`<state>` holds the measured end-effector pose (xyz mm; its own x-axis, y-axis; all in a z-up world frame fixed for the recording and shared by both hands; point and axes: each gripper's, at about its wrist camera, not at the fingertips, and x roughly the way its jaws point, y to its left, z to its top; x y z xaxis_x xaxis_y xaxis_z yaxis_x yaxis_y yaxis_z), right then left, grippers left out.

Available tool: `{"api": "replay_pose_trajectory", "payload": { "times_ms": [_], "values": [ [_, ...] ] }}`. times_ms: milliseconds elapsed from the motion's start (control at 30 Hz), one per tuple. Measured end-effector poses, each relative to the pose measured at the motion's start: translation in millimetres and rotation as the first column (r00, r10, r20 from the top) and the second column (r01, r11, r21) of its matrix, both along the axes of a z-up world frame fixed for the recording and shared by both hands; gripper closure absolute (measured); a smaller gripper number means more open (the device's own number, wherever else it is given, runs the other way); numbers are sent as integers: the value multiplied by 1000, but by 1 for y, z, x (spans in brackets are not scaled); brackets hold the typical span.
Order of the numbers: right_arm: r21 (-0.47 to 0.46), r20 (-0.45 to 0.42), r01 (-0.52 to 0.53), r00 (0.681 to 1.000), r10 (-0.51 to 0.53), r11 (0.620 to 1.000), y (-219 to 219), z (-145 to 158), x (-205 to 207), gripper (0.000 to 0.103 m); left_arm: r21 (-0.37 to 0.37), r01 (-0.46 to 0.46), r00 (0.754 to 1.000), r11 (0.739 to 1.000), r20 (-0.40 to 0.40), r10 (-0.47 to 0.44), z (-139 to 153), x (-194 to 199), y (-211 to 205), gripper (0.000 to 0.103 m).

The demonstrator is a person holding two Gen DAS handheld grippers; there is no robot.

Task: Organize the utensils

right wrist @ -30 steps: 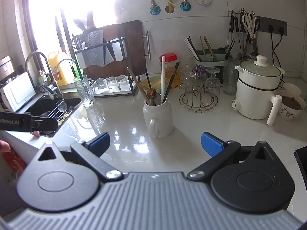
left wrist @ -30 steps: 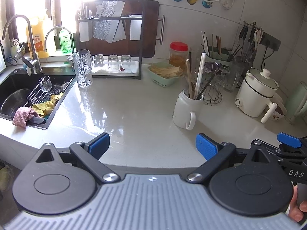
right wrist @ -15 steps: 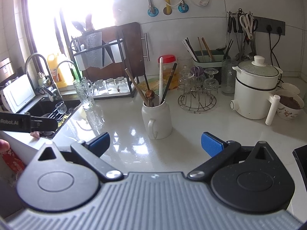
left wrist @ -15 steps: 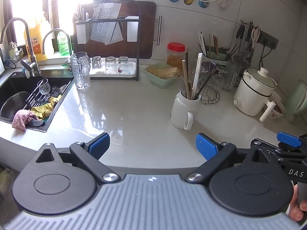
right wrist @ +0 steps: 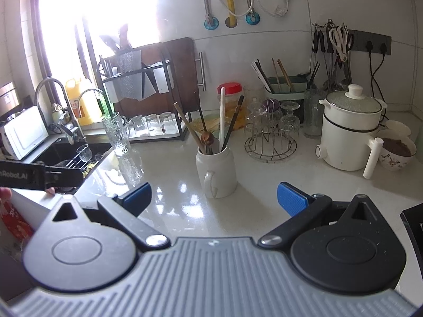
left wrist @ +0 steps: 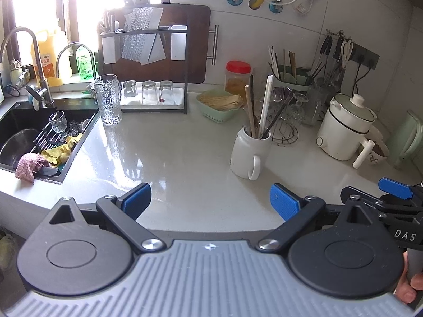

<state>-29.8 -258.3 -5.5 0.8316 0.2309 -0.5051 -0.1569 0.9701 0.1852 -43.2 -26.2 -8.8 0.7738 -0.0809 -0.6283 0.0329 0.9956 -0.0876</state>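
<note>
Kitchen desk carrying white mug of utensils | left claw hanging released, empty | right claw hanging released, empty, facing mug

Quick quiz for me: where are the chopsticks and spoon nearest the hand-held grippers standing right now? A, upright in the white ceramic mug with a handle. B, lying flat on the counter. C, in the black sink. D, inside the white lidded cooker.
A: the chopsticks and spoon stand in the white ceramic mug on the pale counter, handle facing the camera.
</note>
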Motion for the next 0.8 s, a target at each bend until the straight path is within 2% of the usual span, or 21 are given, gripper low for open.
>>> {"api": "replay_pose_trajectory", "payload": {
  "times_ms": [800],
  "values": [
    [15, -2, 14, 1000, -14, 1000, 1, -4, -5, 0, 14, -6, 1000, 1000, -1, 6, 1, -2, 3, 5]
  ]
}}
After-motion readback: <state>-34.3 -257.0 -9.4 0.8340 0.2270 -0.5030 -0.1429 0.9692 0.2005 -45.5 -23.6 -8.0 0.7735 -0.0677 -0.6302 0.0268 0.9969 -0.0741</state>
